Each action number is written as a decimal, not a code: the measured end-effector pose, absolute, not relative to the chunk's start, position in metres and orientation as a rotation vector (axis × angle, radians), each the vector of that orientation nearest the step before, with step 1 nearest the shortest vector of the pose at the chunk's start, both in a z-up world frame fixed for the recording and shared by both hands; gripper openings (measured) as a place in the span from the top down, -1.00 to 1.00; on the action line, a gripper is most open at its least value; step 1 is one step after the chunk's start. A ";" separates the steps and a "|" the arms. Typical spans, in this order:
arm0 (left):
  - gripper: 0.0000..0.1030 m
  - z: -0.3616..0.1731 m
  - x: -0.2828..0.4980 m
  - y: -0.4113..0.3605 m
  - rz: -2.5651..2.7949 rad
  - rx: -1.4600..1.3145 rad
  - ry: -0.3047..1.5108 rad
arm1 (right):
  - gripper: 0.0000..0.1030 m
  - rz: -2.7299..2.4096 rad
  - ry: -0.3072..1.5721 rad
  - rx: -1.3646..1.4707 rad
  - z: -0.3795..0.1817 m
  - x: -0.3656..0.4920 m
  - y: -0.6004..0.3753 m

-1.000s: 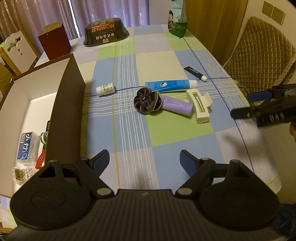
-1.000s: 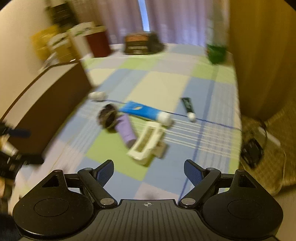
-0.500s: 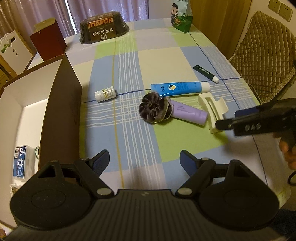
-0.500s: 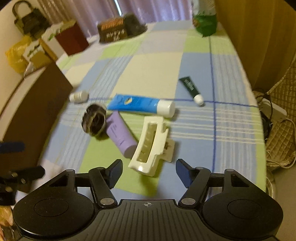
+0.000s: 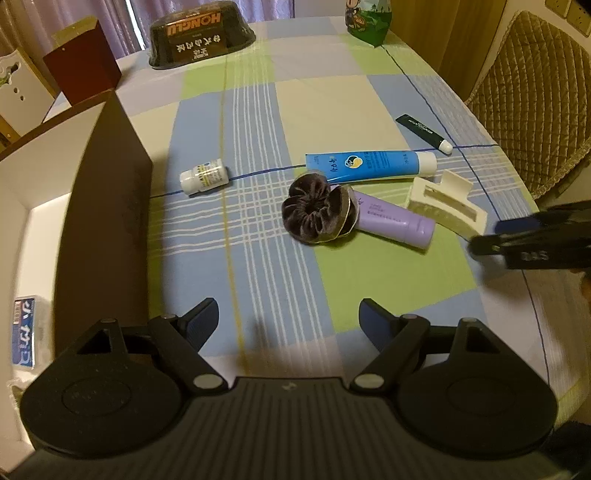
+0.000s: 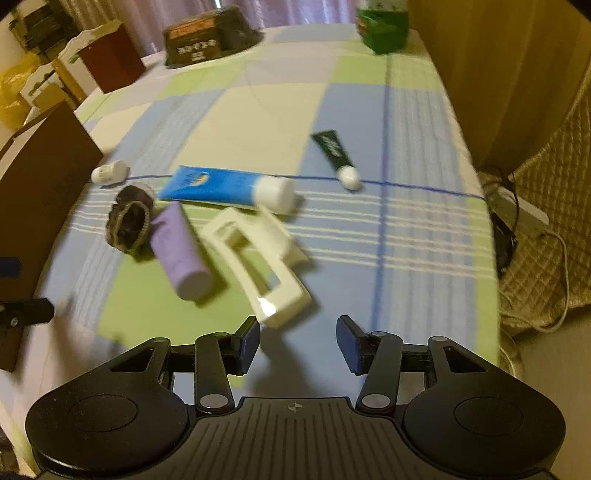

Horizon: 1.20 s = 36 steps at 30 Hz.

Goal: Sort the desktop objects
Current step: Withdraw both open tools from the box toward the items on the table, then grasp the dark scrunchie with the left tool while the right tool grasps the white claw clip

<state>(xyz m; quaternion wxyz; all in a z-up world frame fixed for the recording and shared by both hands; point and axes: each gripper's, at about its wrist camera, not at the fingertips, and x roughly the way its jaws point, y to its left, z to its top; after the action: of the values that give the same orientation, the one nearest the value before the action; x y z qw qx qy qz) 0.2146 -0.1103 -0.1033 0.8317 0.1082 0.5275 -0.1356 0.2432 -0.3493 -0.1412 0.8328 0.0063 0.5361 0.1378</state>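
On the checked tablecloth lie a white hair claw clip (image 6: 258,266), a purple tube (image 6: 179,251), a dark scrunchie (image 5: 314,212), a blue tube (image 5: 369,166), a small white bottle (image 5: 205,177) and a dark green tube (image 5: 423,132). My right gripper (image 6: 297,345) is open, its jaws narrowed, just short of the clip's near end. It appears in the left wrist view as a dark shape (image 5: 532,240) beside the clip (image 5: 445,208). My left gripper (image 5: 288,319) is open and empty, over bare cloth in front of the scrunchie.
A brown box with a white inside (image 5: 107,206) stands at the left and holds a blue packet (image 5: 24,330). At the far end are a black bowl pack (image 5: 199,31), a red box (image 5: 83,62) and a green bag (image 5: 367,18). A quilted chair (image 5: 532,85) stands at the right.
My right gripper has moved down and in toward the clip, and its jaws have narrowed. The left gripper has shifted forward a little over the cloth.
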 end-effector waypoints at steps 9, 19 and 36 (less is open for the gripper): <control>-0.57 -0.117 0.256 -0.133 -0.279 0.180 1.086 | 0.02 0.289 1.150 0.063 -0.133 0.233 -0.375; -0.44 -0.144 0.300 -0.143 -0.242 0.131 1.082 | 0.02 0.264 1.127 0.084 -0.122 0.233 -0.385; -0.32 -0.136 0.266 -0.108 -0.278 0.106 1.100 | -0.72 0.476 1.094 -0.098 -0.120 0.244 -0.359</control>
<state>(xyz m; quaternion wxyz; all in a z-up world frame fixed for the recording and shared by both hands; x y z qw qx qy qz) 0.2658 -0.1078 -0.1365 0.8419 0.0501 0.5209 -0.1318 0.2439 -0.3595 -0.1204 0.8262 -0.0463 0.5148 0.2242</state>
